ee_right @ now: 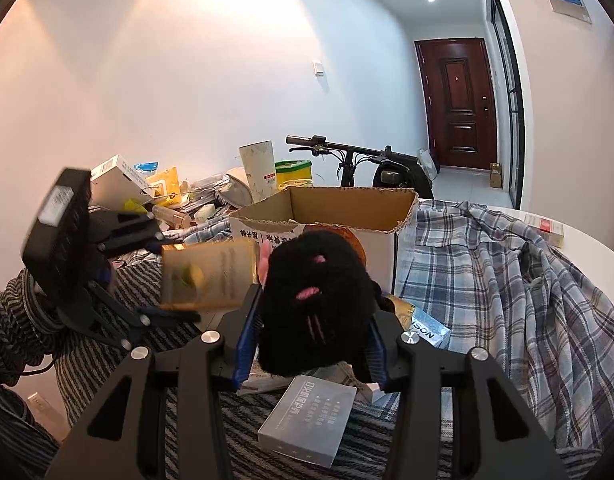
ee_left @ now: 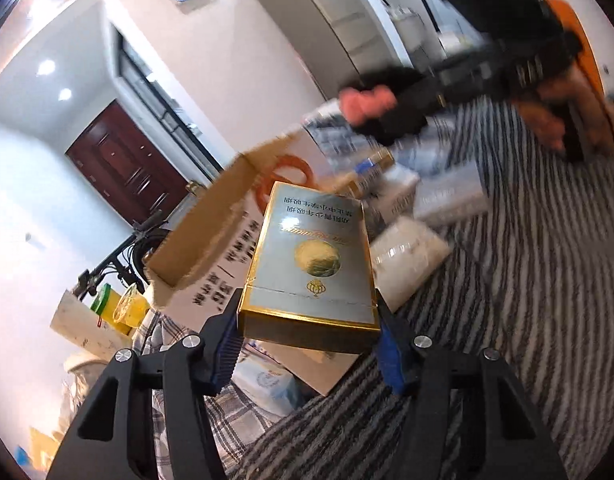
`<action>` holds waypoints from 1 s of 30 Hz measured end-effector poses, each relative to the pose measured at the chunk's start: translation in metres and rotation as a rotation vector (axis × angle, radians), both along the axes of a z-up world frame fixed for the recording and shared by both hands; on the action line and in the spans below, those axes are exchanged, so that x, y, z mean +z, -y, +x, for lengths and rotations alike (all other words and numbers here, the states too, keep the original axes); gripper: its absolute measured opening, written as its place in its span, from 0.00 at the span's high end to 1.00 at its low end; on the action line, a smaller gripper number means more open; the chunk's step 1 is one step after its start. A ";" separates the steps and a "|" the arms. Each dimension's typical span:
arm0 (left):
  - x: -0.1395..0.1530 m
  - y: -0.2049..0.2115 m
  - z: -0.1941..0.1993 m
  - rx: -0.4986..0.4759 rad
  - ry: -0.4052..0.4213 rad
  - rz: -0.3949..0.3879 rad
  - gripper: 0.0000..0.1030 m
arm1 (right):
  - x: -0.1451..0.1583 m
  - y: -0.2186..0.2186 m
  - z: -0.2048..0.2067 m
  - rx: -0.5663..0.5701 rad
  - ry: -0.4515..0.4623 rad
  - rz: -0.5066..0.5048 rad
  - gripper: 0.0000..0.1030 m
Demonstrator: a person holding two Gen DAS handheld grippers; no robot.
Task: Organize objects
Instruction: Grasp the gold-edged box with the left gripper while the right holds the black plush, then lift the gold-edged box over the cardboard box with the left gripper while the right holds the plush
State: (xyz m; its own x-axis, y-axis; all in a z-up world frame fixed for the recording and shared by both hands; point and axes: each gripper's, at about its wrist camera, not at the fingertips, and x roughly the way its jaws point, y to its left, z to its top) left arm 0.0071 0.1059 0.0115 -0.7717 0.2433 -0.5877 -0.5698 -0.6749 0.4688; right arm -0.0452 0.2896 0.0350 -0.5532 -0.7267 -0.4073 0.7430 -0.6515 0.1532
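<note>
My left gripper [ee_left: 307,320] is shut on a flat silver box with gold edges and a gold globe emblem [ee_left: 313,256], held in the air in front of an open cardboard box [ee_left: 203,232]. The right wrist view shows that gripper [ee_right: 181,280] at the left, with the gold box [ee_right: 207,276] blurred between its fingers. My right gripper [ee_right: 315,308] is shut on a black plush toy with pink marks [ee_right: 315,300], just in front of the cardboard box [ee_right: 347,208]. In the left wrist view the plush [ee_left: 399,112] appears blurred at the upper right.
A striped cloth [ee_left: 527,280] covers the surface, with white packs [ee_left: 407,256] lying on it. A grey flat box [ee_right: 307,420] lies under my right gripper and a plaid shirt [ee_right: 487,272] is heaped to the right. Clutter, a yellow-green tub [ee_right: 293,172] and a bicycle [ee_right: 347,156] stand behind.
</note>
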 end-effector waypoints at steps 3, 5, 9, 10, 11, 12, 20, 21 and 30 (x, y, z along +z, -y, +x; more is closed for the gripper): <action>0.021 0.009 0.007 0.032 -0.029 0.105 0.42 | 0.000 0.000 0.000 0.000 0.000 0.000 0.56; 0.035 0.012 0.011 0.060 -0.051 0.183 0.42 | 0.000 0.000 0.000 -0.001 0.001 -0.001 0.56; 0.060 0.024 0.023 0.177 -0.110 0.358 0.42 | -0.001 0.000 0.000 -0.001 0.001 0.001 0.56; 0.064 0.027 0.026 0.207 -0.123 0.398 0.42 | -0.001 0.000 0.000 -0.001 0.000 0.003 0.56; 0.066 0.028 0.028 0.223 -0.131 0.421 0.42 | -0.001 0.000 0.000 -0.001 0.000 0.004 0.56; 0.066 0.027 0.032 0.240 -0.141 0.437 0.42 | -0.001 0.000 0.000 -0.001 -0.001 0.006 0.56; 0.043 0.038 0.009 0.407 -0.075 0.556 0.41 | -0.001 0.002 0.000 -0.006 0.002 0.021 0.56; 0.040 0.040 0.006 0.415 -0.067 0.562 0.41 | -0.001 0.003 0.000 -0.007 0.002 0.023 0.56; 0.024 0.063 -0.001 0.491 -0.038 0.654 0.41 | -0.001 0.004 0.000 -0.014 -0.005 0.038 0.56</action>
State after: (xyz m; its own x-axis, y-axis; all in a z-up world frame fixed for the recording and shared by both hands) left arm 0.0056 0.0426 0.0358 -0.8960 0.1568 -0.4154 -0.1298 -0.9872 -0.0927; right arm -0.0449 0.2860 0.0335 -0.5654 -0.7029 -0.4316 0.7342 -0.6673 0.1249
